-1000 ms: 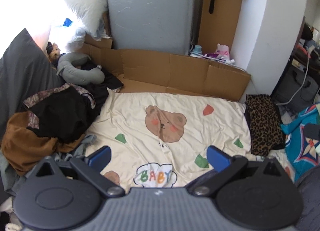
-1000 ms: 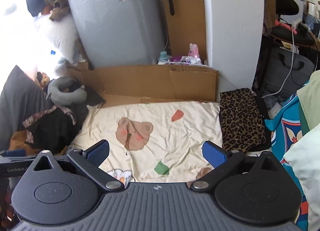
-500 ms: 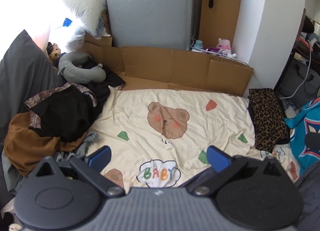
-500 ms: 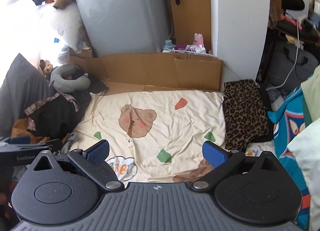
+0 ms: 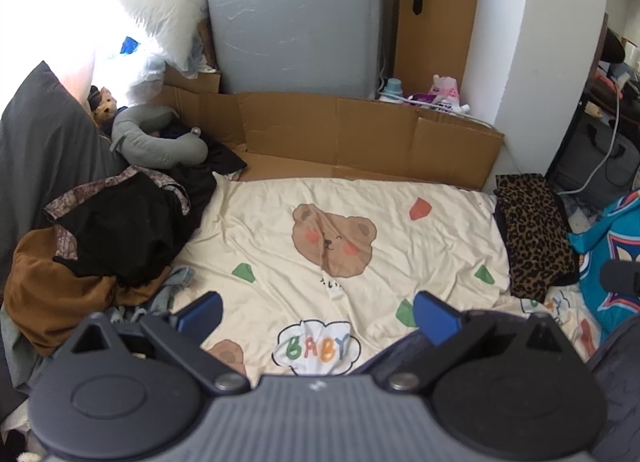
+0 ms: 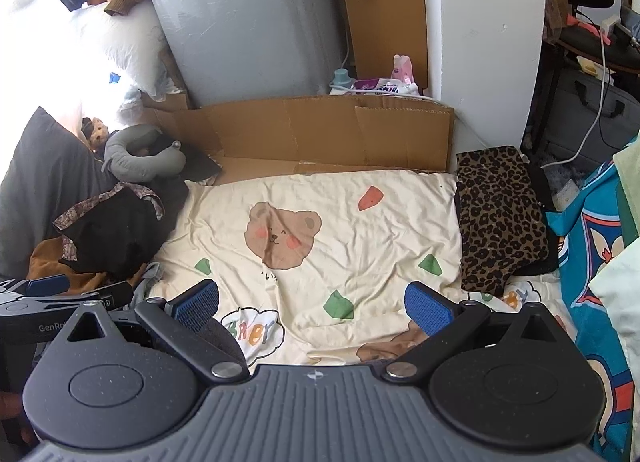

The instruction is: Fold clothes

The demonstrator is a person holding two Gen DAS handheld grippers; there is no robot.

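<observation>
Above the near edge of the bed, both tongs hover wide and empty; folding has hardly begun.

Left tongs [image 5: 316,312] and right tongs [image 6: 312,302] hold nothing, jaws spread well apart over the cream bear-print sheet [image 5: 400,262]. One leopard-print garment [image 6: 500,218] lies folded flat at the sheet's right edge, seemingly done. Along the left edge an unfolded pile of clothes [image 5: 108,246], black over brown, is heaped beside a grey neck pillow [image 5: 160,142]. By my judgement, nearly everything remains: a garment must be pulled from that pile onto the open middle.

clothes pile [image 5: 108,246] — dark, crumpled, left of sheet
</observation>
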